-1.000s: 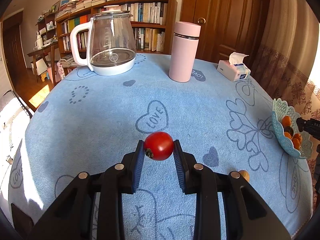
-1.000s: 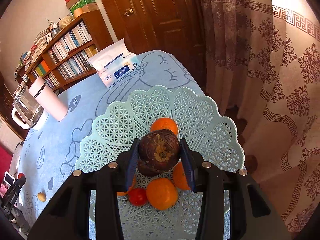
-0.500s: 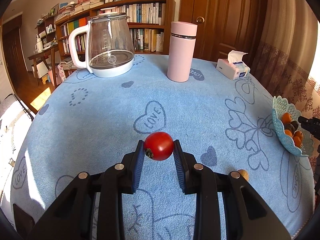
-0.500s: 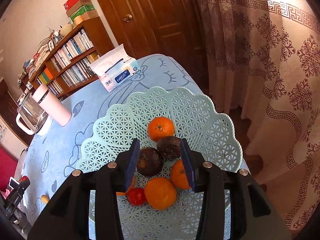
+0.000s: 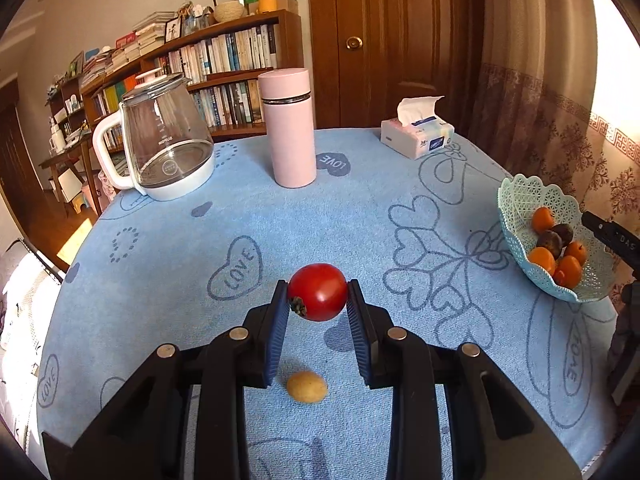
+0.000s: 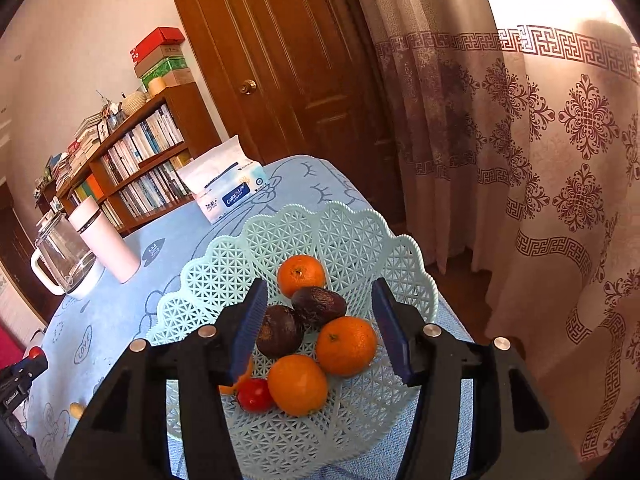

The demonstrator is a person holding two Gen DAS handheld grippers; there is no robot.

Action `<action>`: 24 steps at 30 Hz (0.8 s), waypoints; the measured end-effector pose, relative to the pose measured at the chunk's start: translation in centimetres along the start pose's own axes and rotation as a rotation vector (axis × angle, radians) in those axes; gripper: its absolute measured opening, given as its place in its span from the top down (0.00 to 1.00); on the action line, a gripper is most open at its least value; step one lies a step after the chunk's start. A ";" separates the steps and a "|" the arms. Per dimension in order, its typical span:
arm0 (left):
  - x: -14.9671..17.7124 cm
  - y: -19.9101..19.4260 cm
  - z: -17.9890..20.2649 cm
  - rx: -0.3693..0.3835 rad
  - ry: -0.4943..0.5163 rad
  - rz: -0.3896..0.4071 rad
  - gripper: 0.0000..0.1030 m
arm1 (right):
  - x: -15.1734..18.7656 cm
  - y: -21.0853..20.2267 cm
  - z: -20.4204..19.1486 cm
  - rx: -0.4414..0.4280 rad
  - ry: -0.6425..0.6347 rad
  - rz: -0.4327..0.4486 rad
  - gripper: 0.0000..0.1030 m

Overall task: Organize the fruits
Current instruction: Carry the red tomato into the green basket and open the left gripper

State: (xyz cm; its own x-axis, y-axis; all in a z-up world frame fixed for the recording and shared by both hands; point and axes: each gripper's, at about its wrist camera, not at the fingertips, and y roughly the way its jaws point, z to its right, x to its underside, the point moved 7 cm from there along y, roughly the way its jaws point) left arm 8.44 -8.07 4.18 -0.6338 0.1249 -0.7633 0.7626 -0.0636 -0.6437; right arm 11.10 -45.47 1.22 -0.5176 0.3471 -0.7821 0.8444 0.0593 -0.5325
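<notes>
Centrally in the left wrist view, the left gripper (image 5: 317,304) is clenched on a red tomato (image 5: 317,291), raised above the blue tablecloth (image 5: 168,264); a small yellow fruit (image 5: 307,387) lies beneath. Only the right wrist view shows the right gripper (image 6: 319,328), jaws spread and empty, over the basket (image 6: 360,236) holding oranges (image 6: 346,345) and dark fruits (image 6: 319,305).

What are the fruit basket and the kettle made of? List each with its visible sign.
Fruit basket: looks like moulded plastic, pale mint and matte; the sign is its even lattice of openings and scalloped rim.
Kettle: body appears to be clear glass, since books show through it; base and handle look like glossy white plastic.
</notes>
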 end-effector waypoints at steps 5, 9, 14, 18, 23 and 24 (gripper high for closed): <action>-1.1 0.5 4.6 0.112 0.044 -0.008 0.71 | 0.1 -0.5 1.2 -0.008 0.058 0.015 0.37; -1.8 1.4 8.4 0.217 0.068 -0.019 0.71 | 0.2 -0.7 1.4 -0.014 0.075 0.018 0.36; -2.5 2.7 12.0 0.290 0.089 -0.034 0.71 | 0.2 -0.8 1.7 -0.003 0.088 0.027 0.34; -3.3 3.2 14.2 0.325 0.115 -0.021 0.71 | 0.2 -0.7 1.8 0.005 0.097 0.028 0.31; -4.1 4.1 17.1 0.356 0.164 -0.006 0.71 | 0.2 -0.8 1.8 0.016 0.094 0.042 0.30; -4.1 4.4 17.6 0.361 0.172 -0.010 0.71 | 0.2 -0.8 1.8 0.014 0.097 0.044 0.30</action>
State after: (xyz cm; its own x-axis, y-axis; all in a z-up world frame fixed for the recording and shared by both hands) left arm 12.11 -26.27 3.56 -0.5869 0.2893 -0.7562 0.6429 -0.4012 -0.6525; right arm 10.07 -47.15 0.96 -0.4633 0.4382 -0.7703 0.8637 0.0287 -0.5032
